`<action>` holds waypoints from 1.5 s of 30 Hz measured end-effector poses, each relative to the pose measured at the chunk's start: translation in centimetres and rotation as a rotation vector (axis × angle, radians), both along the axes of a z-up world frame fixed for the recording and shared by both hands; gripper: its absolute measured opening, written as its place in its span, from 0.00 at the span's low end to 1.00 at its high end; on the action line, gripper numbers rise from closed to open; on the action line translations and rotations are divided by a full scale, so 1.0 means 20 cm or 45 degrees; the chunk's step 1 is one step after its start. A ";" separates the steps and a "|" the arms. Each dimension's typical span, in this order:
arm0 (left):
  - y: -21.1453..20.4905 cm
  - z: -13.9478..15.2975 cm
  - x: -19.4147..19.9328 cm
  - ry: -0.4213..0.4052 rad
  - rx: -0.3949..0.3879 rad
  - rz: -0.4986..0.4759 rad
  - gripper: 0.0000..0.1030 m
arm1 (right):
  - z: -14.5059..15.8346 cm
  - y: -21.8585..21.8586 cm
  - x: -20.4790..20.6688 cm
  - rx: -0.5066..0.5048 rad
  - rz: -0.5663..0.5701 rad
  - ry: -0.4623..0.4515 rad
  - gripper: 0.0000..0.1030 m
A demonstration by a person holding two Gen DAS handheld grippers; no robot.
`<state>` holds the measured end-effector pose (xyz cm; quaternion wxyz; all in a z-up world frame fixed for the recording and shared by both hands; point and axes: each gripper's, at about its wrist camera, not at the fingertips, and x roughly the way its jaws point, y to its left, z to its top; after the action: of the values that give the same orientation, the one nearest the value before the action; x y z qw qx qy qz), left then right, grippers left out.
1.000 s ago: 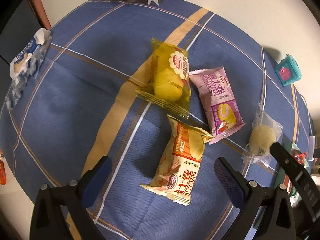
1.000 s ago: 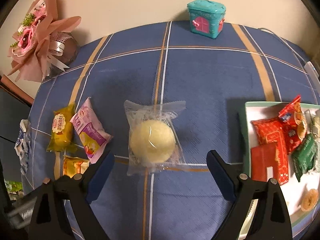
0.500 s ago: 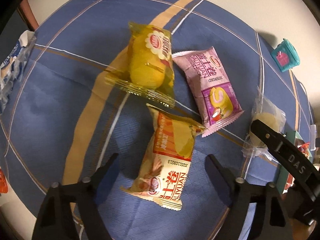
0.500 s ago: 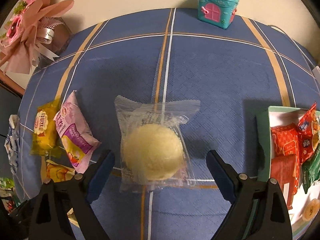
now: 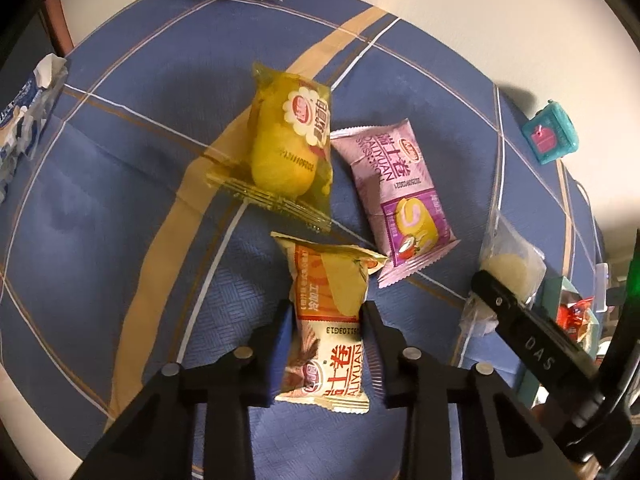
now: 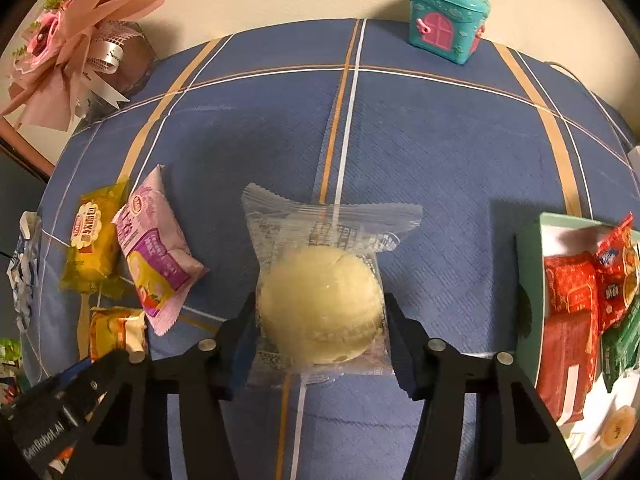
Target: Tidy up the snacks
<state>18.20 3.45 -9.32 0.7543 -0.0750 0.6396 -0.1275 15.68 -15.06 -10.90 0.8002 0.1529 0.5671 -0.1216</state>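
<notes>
Snacks lie loose on the blue cloth [image 5: 100,208]: the left gripper [image 5: 326,316], wide a second ago, now pinches the orange packet [image 5: 326,320]; the right gripper [image 6: 320,316] is closing around the clear-wrapped bun [image 6: 320,304]. Both pickups look begun. Only the right view shows the tray [image 6: 528,248] holding red and green packets.

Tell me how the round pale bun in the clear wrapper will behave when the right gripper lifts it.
The bun looks soft, so it would likely dent under the closing right gripper. Its loose clear wrapper looks glossy and may slide or crinkle. It is probably light, and being round it could roll if dropped on the blue tablecloth.
</notes>
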 end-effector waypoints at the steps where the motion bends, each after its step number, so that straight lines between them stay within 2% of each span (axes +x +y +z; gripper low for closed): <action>1: 0.01 0.01 0.00 -0.001 -0.003 0.001 0.33 | 0.01 0.00 -0.01 0.006 -0.002 -0.004 0.57; 7: 0.06 0.12 -0.03 -0.064 -0.030 0.009 0.23 | 0.11 0.01 -0.11 0.004 0.001 -0.077 0.57; 10: 0.05 0.17 -0.04 -0.102 -0.033 -0.007 0.23 | 0.16 0.01 -0.16 0.012 -0.003 -0.104 0.57; 15: 0.03 0.14 -0.05 -0.085 -0.020 -0.019 0.23 | 0.21 0.03 -0.23 0.018 -0.004 -0.119 0.57; 18: -0.02 0.05 -0.03 -0.051 0.013 -0.023 0.23 | 0.20 0.02 -0.25 0.030 -0.014 -0.108 0.57; 24: -0.04 0.01 -0.02 -0.046 0.053 -0.024 0.25 | 0.14 0.04 -0.30 0.059 -0.023 -0.062 0.57; 26: -0.04 0.01 -0.02 -0.037 0.056 -0.020 0.34 | 0.13 0.05 -0.33 0.071 -0.023 -0.054 0.57; 27: -0.03 0.00 -0.02 -0.026 0.054 -0.016 0.46 | 0.13 0.06 -0.33 0.074 -0.023 -0.053 0.57; 28: -0.03 -0.01 -0.02 -0.011 0.047 -0.014 0.49 | 0.13 0.06 -0.35 0.079 -0.022 -0.052 0.57; 41: -0.12 -0.12 -0.03 0.031 0.112 -0.047 0.49 | 0.18 0.06 -0.55 0.118 -0.060 -0.049 0.57; 45: -0.15 -0.13 -0.03 0.031 0.096 -0.044 0.42 | 0.22 0.06 -0.62 0.133 -0.065 -0.073 0.57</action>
<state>17.56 0.47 -11.96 0.7465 -0.0370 0.6542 -0.1156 3.30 -13.80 -6.48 0.8036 0.2121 0.5455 -0.1078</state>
